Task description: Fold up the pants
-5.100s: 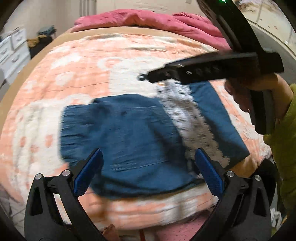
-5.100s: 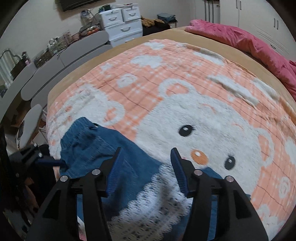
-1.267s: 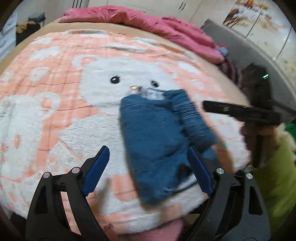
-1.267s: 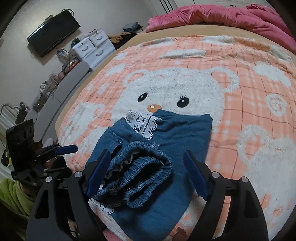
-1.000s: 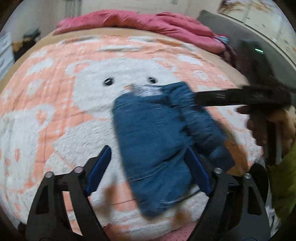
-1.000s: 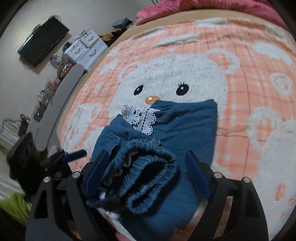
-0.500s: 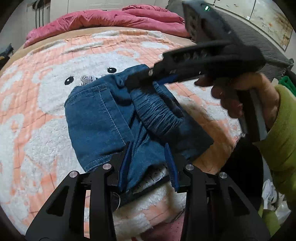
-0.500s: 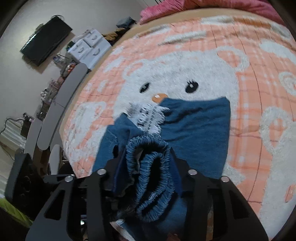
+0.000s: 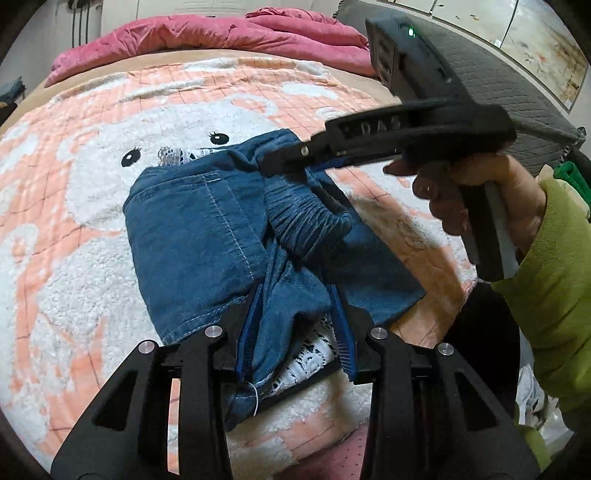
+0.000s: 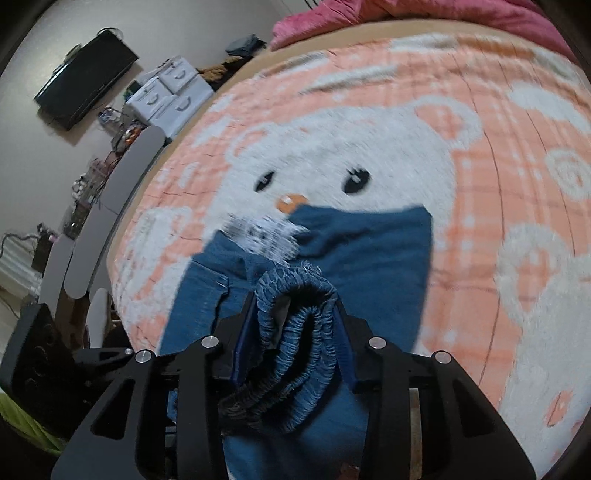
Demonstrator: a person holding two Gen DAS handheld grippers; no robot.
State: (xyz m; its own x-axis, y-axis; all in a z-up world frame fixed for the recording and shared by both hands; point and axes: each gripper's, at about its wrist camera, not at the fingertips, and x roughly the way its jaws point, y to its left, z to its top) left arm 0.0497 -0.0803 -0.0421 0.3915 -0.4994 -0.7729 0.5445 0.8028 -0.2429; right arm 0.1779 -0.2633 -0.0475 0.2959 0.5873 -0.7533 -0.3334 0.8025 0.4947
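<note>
Blue denim pants (image 9: 199,236) with white lace trim (image 9: 173,155) lie partly folded on the bear blanket near the bed's front edge. My left gripper (image 9: 295,328) is shut on a bunched fold of the pants at their near edge. My right gripper (image 10: 291,332) is shut on the gathered elastic waistband (image 10: 299,306) and holds it above the rest of the pants (image 10: 369,243). In the left wrist view the right gripper (image 9: 284,162) comes in from the right, its tips pinching the waistband (image 9: 306,214).
An orange and white bear blanket (image 9: 92,122) covers the bed. A pink duvet (image 9: 207,33) lies along the far side. White drawers (image 10: 170,99), grey chairs (image 10: 122,177) and a wall TV (image 10: 85,77) stand left of the bed.
Both grippers were open around the pants a second ago. They have since shut on the denim, the left on the near fold and the right on the waistband, which is now lifted.
</note>
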